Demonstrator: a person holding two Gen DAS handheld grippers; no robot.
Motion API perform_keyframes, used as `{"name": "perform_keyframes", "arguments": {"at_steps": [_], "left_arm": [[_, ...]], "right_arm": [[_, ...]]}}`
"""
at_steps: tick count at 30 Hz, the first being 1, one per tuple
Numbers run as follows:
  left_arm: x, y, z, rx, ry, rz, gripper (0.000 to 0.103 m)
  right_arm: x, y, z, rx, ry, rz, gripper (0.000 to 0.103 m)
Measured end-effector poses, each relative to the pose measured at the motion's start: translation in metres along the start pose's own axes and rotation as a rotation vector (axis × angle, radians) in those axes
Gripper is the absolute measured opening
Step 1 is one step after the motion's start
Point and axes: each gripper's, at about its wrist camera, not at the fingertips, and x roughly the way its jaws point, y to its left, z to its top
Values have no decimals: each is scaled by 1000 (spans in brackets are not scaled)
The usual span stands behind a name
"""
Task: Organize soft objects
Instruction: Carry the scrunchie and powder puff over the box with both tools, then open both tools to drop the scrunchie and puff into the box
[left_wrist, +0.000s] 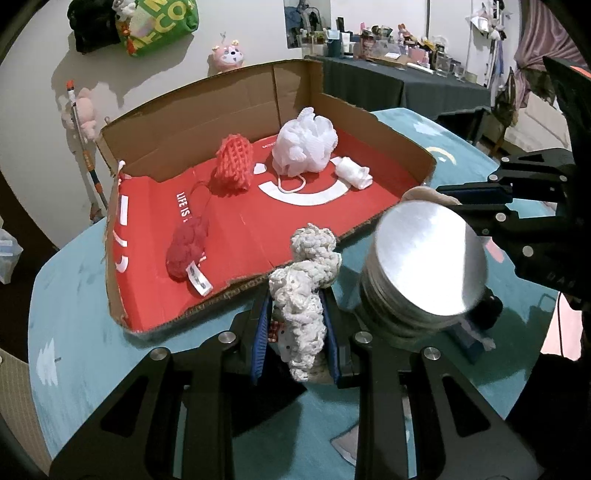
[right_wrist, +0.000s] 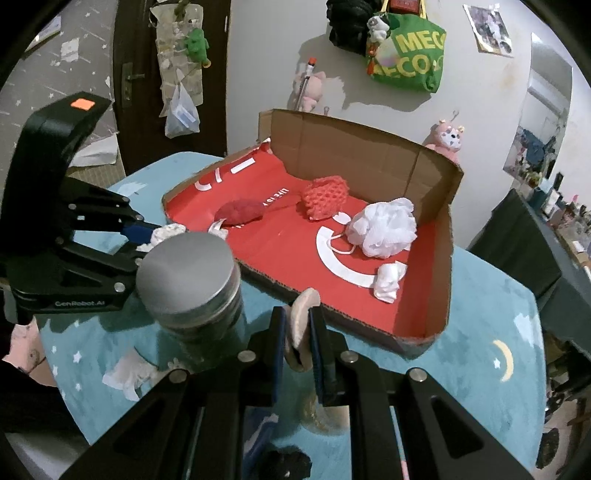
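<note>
My left gripper (left_wrist: 297, 332) is shut on a cream crocheted scrunchie (left_wrist: 306, 284), held above the teal table just before the front edge of an open cardboard box (left_wrist: 166, 140) with a red floor. My right gripper (right_wrist: 297, 332) is shut on a round beige powder puff (right_wrist: 301, 317), also near the box's front edge. In the box lie a white mesh bath pouf (left_wrist: 304, 144), an orange-red net sponge (left_wrist: 234, 166), a dark red scrunchie with a tag (left_wrist: 184, 253) and a small white rolled cloth (left_wrist: 354, 171). The right gripper shows in the left wrist view (left_wrist: 443, 197).
A round metal tin with a silver lid (left_wrist: 424, 262) stands on the teal table between the two grippers. A crumpled white tissue (right_wrist: 129, 376) lies on the table left of the right gripper. A dark cluttered side table (left_wrist: 399, 81) stands behind.
</note>
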Motion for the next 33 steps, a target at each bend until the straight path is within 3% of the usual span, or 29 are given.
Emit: {"name": "perform_keyframes", "arguments": {"at_steps": [20,33], "left_arm": [[61,40,60,5,87,-72,24],[131,53,90,7,216,-64,25]], "right_arm": [[76,-57,55,38,127,169,14],[145,-76,75,42,232,152,14]]}}
